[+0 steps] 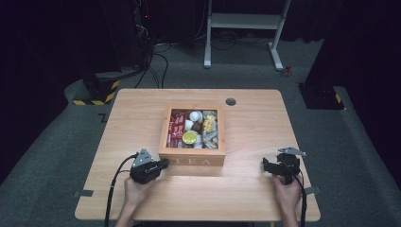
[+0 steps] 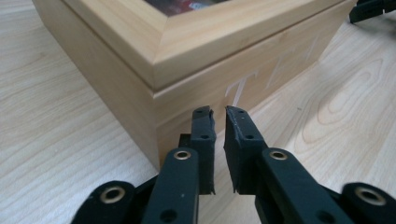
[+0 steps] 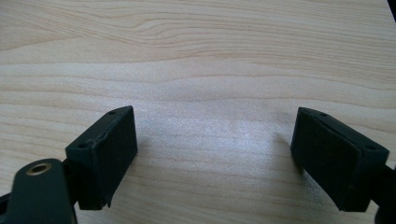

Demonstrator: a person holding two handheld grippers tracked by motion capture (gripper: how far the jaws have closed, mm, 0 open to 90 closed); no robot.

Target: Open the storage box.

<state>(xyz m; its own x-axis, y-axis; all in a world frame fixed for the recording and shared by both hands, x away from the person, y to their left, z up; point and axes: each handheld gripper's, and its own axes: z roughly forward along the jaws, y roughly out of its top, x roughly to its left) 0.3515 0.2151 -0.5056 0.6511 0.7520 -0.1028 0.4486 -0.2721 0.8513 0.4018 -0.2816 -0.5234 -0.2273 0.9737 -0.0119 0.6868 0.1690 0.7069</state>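
Wooden tea box sits mid-bench with its lid down, left hand-held gripper nearly closed and empty at its front corner, right hand-held gripper wide open; opening seemingly not begun.

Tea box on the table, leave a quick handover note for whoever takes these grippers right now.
Left gripper: jaws nearly shut, nothing between them, tips at the near left corner of the tea box.
Right gripper: open, empty, over bare table to the box's right.
Tea box: mid-table, lid down, sachets visible through its window.
Done: nothing visibly changed on the box.
Left: probably opening the lid.
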